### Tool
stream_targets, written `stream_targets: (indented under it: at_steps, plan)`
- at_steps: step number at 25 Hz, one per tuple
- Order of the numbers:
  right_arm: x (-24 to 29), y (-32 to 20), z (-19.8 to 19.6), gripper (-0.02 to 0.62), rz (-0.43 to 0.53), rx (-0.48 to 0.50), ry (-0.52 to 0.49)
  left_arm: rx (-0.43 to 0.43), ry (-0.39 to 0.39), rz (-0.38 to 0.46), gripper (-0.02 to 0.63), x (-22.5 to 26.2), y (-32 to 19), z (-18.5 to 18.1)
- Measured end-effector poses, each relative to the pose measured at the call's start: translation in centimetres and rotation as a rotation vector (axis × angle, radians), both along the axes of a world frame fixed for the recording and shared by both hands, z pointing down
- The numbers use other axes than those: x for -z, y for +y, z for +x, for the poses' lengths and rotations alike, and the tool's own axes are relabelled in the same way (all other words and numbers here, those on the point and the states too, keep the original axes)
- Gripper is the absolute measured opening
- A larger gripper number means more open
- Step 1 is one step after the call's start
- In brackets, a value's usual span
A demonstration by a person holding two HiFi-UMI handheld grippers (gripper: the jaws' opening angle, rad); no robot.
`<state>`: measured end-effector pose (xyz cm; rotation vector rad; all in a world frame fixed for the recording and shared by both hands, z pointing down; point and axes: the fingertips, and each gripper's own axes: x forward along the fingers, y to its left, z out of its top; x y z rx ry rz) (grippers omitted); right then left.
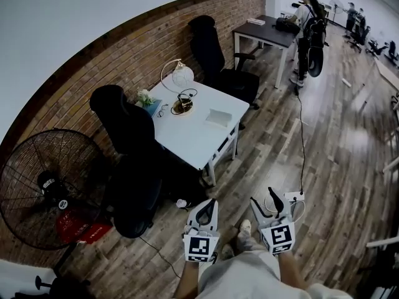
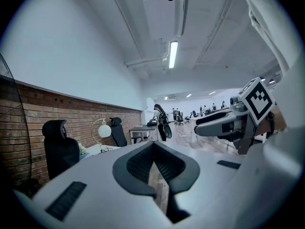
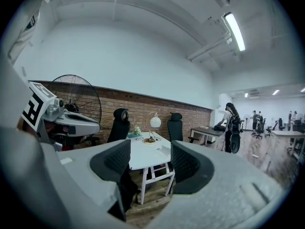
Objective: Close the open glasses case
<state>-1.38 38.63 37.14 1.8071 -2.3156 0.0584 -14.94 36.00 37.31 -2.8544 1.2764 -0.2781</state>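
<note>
Wood-plank floor (image 1: pixel 324 167) fills most of the head view, bounded on the left by a long brick wall (image 1: pixel 124 55) under pale plaster. A big black pedestal fan (image 1: pixel 47 189) stands at the near left by the wall. Two black office chairs flank the white desk (image 1: pixel 193 139): one (image 1: pixel 128 142) on its near side, the other (image 1: pixel 218 61) on the far side. Farther back a person (image 1: pixel 308 23) stands at a dark table (image 1: pixel 265 33).

Both claws hang low over the floor in front of the person's pale trousers (image 1: pixel 249 273), well apart from the desk. The left claw (image 2: pixel 153 144) has its ribbed pads drawn together at the tips with only a sliver of gap below, and nothing is between them. The right claw (image 3: pixel 150 147) is spread wide and empty, with the desk seen through the gap.

On the desk, a round white lamp (image 1: pixel 181 75) stands at the wall end. The glasses case (image 1: pixel 218 117), a pale flat shape too small to read in detail, lies near the desk's right edge.
</note>
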Motion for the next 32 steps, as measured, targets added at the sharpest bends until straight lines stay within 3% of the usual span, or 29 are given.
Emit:
stream_targets:
  at_steps: [4, 8, 20, 32]
  plan:
    - [-0.6, -1.0, 0.5, 0.264, -0.023, 0.000, -0.029, 0.016, -0.004, 0.005, 0.005, -0.1, -1.0, 0.4]
    - [-0.6, -3.0, 1.1, 0.264, 0.016, 0.043, -0.013, 0.040, -0.011, 0.008, 0.005, -0.3, -2.5, 1.0]
    - [-1.4, -10.3, 3.6, 0.264, -0.046, 0.084, -0.058, 0.099, -0.017, -0.018, 0.005, -1.2, -9.1, 3.6]
    - [-2.0, -17.2, 7.1, 0.264, -0.043, 0.141, -0.045, 0.158, -0.035, -0.022, 0.005, -1.4, -15.4, 6.5]
